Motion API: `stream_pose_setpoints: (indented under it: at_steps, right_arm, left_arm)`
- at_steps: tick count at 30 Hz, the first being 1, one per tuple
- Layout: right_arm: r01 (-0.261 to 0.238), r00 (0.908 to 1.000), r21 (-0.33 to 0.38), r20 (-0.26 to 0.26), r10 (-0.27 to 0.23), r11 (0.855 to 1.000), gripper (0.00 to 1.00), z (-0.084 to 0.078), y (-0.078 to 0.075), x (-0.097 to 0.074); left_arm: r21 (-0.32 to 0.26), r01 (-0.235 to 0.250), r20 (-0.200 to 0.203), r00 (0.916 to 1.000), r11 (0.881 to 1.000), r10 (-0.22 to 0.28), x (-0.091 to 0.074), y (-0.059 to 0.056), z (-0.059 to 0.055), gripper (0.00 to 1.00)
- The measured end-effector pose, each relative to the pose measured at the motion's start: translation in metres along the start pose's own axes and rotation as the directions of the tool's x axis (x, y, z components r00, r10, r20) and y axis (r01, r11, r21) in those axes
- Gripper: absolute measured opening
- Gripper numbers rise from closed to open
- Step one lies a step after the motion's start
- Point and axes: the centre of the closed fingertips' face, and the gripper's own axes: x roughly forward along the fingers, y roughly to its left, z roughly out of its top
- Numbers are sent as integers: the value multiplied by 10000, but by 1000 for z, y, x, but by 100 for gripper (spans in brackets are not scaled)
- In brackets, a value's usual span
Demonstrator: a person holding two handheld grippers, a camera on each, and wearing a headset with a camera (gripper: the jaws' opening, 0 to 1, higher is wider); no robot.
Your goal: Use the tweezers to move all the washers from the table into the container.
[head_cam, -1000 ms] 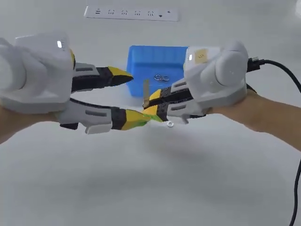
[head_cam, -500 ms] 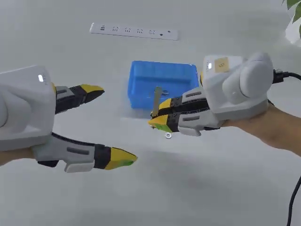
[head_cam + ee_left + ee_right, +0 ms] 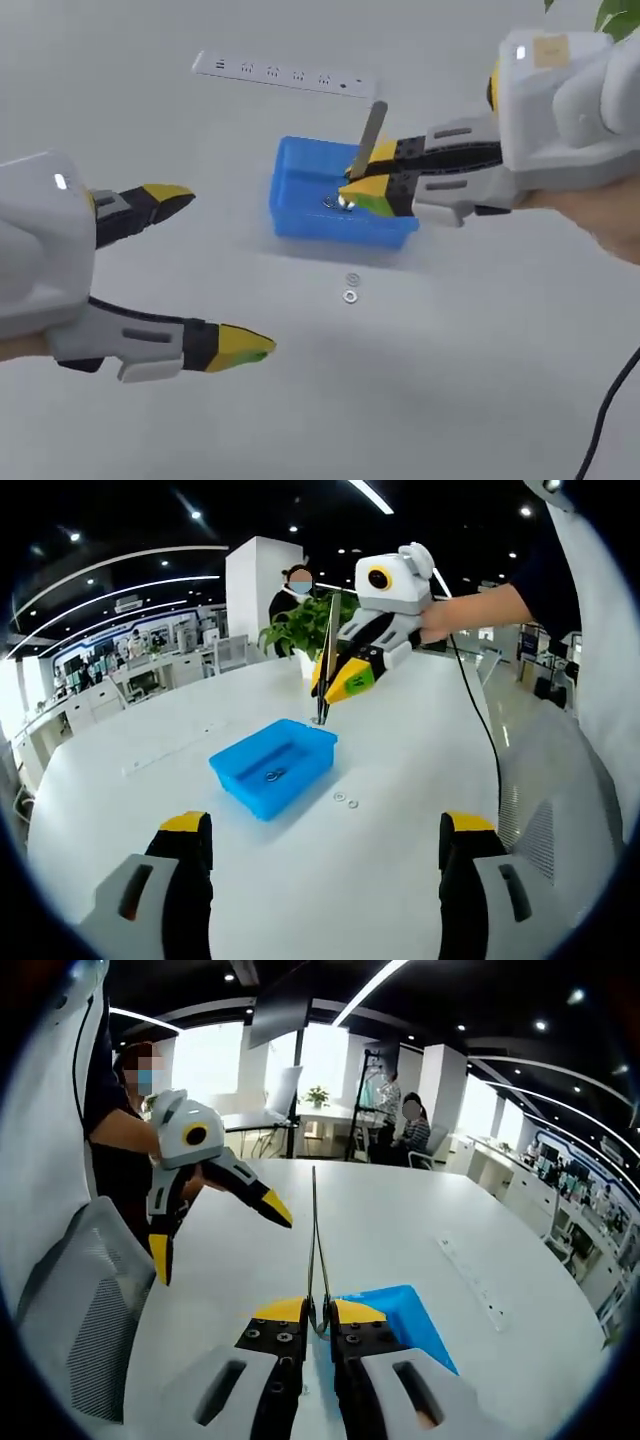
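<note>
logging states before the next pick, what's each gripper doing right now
Left gripper: open, holding nothing.
Right gripper: shut on the tweezers, over the blue container.

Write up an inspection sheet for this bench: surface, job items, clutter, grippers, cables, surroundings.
Surface: white table.
Job's things: blue container with washers in it; two loose washers on the table in front of it; tweezers tips down over the container.
Clutter: power strip behind the container.
Grippers: left gripper open, holding nothing; right gripper shut on the tweezers.
Cables: black cable from the right gripper.
Surroundings: open office, potted plant, people in the background.
</note>
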Motion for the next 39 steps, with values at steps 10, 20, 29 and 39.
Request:
stream_pose_setpoints:
  at_steps: [10,20,29,39]
  right_arm:
    - [793,9968,936,-204,-778,9924,9,-32,-57,17]
    - [1091,9892,1550,-1138,-919,9819,9,-84,-72,52]
    - [1097,9885,1914,-1241,-868,9754,10,-95,-65,63]
    - [912,9900,2065,-1246,-662,9742,10,-94,-59,64]
  left_arm:
    - [-206,-183,-200,9996,9996,178,-4,6,-10,99]
    - [-496,-346,-315,9990,9982,330,-7,5,-18,99]
    - [-679,-501,-556,9974,9964,464,-12,8,-26,99]
    - [-639,-305,-559,9981,9975,270,-8,4,-25,99]
